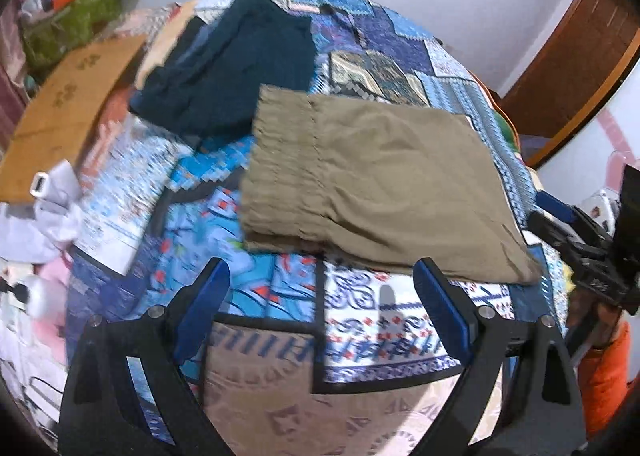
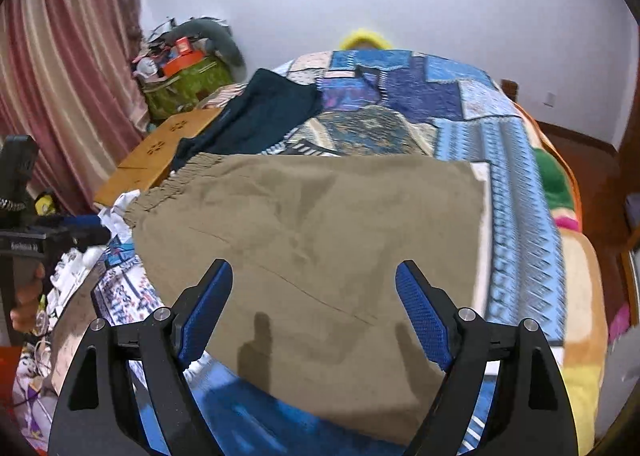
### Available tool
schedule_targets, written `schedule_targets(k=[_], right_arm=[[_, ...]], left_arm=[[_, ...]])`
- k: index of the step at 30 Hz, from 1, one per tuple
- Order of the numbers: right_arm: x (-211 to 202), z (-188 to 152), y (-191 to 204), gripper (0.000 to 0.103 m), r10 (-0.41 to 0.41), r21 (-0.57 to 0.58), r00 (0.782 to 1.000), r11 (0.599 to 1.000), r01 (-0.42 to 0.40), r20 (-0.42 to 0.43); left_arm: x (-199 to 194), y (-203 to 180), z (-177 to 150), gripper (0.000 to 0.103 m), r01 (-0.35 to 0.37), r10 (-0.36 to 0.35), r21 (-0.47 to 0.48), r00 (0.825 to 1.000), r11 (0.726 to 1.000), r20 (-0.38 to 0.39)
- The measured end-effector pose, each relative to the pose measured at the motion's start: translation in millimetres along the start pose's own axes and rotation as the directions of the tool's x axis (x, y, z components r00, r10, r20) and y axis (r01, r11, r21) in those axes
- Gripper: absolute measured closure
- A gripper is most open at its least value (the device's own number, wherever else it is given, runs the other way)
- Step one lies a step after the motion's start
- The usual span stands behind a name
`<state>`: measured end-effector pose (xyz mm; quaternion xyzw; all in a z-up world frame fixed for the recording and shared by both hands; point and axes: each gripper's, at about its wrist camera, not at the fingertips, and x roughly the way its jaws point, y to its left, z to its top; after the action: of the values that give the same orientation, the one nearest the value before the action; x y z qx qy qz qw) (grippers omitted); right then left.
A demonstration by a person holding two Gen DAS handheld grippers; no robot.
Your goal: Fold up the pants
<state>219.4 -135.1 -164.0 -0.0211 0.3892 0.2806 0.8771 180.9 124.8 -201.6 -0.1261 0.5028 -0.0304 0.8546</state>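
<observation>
Khaki pants [image 1: 372,180] lie folded flat on the patchwork bedspread [image 1: 400,52], elastic waistband to the left. They also fill the middle of the right wrist view [image 2: 316,248]. My left gripper [image 1: 322,272] is open and empty, hovering just short of the pants' near edge. My right gripper [image 2: 314,276] is open and empty, above the pants' near part. The right gripper also shows at the right edge of the left wrist view [image 1: 580,248]. The left gripper shows at the left edge of the right wrist view [image 2: 44,234].
Dark navy pants [image 1: 236,60] lie folded at the far left of the bed, also in the right wrist view [image 2: 260,116]. A wooden board [image 1: 68,104] and cluttered bags [image 2: 180,76] sit left of the bed. A pink curtain [image 2: 60,76] hangs at left.
</observation>
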Motion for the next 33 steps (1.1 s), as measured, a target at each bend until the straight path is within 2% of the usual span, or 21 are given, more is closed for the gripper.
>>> schedule_targets(k=[5, 8, 15, 18, 20, 22, 24, 26, 27, 30, 33], right_arm=[[32, -7, 9, 0.022, 0.009, -0.016, 0.997, 1.0, -0.01, -0.077], [42, -14, 11, 0.022, 0.009, -0.018, 0.994, 1.0, -0.011, -0.11], [43, -16, 6, 0.022, 0.048, 0.005, 0.991, 0.999, -0.048, -0.127], [45, -18, 4, 0.022, 0.071, 0.027, 0.988, 0.997, -0.068, -0.134], [46, -19, 3, 0.022, 0.081, 0.035, 0.988, 0.996, -0.077, -0.133], [45, -19, 3, 0.022, 0.084, 0.038, 0.987, 0.996, -0.08, -0.134], [45, -19, 3, 0.022, 0.085, 0.038, 0.987, 0.996, -0.081, -0.134], [44, -19, 2, 0.022, 0.086, 0.039, 0.988, 0.996, -0.081, -0.132], [42, -19, 2, 0.022, 0.087, 0.041, 0.988, 0.996, -0.082, -0.131], [37, -21, -2, 0.022, 0.081, 0.059, 0.989, 0.996, -0.074, -0.125], [25, -27, -8, 0.022, 0.073, 0.068, 0.991, 0.996, -0.066, -0.115]], left_arm=[[16, -6, -4, 0.014, 0.092, -0.094, -0.029, 0.994, 0.995, -0.054], [28, -2, -1, 0.014, 0.176, -0.184, -0.104, 0.98, 0.979, -0.079], [51, 13, 16, 0.013, 0.283, -0.302, -0.212, 0.951, 0.935, -0.061], [57, 22, 27, 0.013, 0.3, -0.322, -0.254, 0.945, 0.92, -0.05], [60, 26, 34, 0.017, 0.287, -0.309, -0.263, 0.95, 0.921, -0.044], [61, 29, 38, 0.031, 0.241, -0.26, -0.258, 0.965, 0.936, -0.042], [59, 29, 42, 0.054, 0.179, -0.193, -0.232, 0.981, 0.956, -0.035], [55, 28, 42, 0.062, 0.162, -0.17, -0.215, 0.985, 0.963, -0.021], [52, 26, 41, 0.066, 0.148, -0.154, -0.198, 0.988, 0.969, -0.011], [31, 14, 35, 0.069, 0.068, -0.065, -0.116, 0.997, 0.991, 0.033], [1, -5, 23, 0.07, -0.066, 0.064, 0.012, 0.991, 0.998, 0.12]])
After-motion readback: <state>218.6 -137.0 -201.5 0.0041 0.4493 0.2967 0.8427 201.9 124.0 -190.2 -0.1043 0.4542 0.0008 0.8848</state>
